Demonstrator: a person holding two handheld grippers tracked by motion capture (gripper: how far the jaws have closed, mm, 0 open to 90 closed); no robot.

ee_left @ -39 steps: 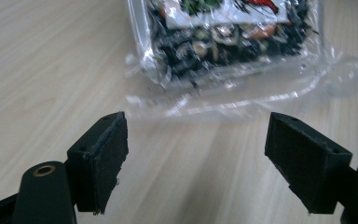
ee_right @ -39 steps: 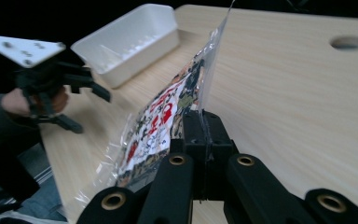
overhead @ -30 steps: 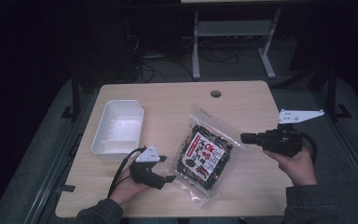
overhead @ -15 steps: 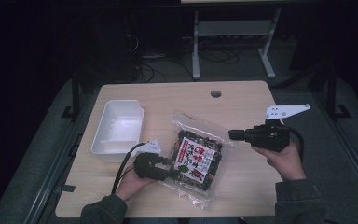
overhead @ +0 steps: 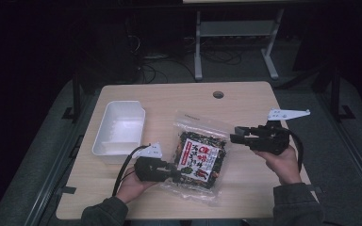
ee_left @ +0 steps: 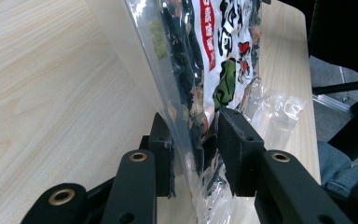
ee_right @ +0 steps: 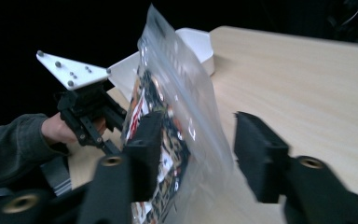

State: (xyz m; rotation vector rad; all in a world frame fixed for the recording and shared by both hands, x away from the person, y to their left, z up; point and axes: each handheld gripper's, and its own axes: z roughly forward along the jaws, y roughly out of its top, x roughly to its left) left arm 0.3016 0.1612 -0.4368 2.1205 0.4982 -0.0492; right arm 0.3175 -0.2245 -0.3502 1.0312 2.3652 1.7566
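left gripper (overhead: pixel 172 172) has just clamped my snack bag (overhead: pixel 200 157) while right gripper (overhead: pixel 233 138), lowered, jaws just opening, straddles its edge.

Left gripper (overhead: pixel 175 172) clamped, right gripper (overhead: pixel 235 138) agape.

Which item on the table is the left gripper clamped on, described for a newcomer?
On the wooden table, right of the white tray, lies a clear plastic bag. The left gripper pinches its near edge. Its dark contents and red-and-white printed label set it apart.
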